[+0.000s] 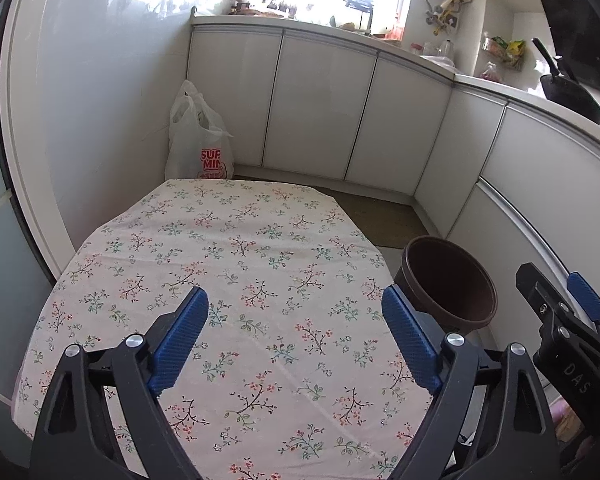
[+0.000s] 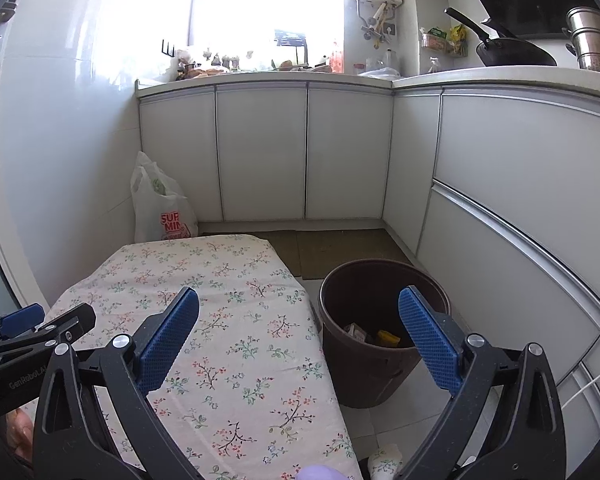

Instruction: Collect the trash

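Both grippers hang w/ fingers spread, gripping nothing — left gripper (image 1: 294, 300) over the floral-cloth table (image 1: 240, 240), right gripper (image 2: 300, 300) over the table's right edge. The brown trash bin (image 2: 364, 376) stands on the floor just beside that edge, w/ a few scraps of trash (image 2: 387, 337) at its bottom — a white plastic bag (image 2: 160, 212) sits beyond the table's far-left corner.

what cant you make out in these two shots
- Bin contents: right view shows only a few scraps, the right tongs' finger covers part; left view shows only dark inner wall.
- Bag print: cut off by the table edge.
- Lilac object: cropped by the bottom edge.
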{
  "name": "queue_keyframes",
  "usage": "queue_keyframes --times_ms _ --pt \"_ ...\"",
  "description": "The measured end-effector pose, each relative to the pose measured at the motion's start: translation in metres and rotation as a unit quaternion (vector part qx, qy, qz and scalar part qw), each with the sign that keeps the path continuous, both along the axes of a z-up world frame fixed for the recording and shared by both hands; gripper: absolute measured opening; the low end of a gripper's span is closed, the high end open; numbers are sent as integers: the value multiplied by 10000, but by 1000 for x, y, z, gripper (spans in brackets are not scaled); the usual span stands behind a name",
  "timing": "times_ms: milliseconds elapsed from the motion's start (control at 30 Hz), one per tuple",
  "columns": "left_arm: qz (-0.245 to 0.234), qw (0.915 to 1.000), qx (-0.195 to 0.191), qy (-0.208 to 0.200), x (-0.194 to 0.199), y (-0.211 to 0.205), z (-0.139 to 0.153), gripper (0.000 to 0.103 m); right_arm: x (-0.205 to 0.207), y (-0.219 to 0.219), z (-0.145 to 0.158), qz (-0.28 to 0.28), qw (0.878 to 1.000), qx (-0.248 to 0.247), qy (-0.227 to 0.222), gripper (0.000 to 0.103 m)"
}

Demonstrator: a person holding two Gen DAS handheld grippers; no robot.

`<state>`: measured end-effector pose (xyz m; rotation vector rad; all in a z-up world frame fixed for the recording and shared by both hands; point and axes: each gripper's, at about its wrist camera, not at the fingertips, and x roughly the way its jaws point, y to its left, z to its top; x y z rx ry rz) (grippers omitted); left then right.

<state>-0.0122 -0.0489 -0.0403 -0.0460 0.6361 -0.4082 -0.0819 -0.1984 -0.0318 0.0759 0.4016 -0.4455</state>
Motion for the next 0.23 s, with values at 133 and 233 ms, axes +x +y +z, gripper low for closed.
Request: queue_keyframes --times_ms 133,233 --pt "86 9999 -33 -79 -3 2 3 94 0 1 0 -3 10000 -22 22 96" --pt "100 9998 -55 -142 -5 3 5 95 1 2 0 1 10000 -40 48 96"
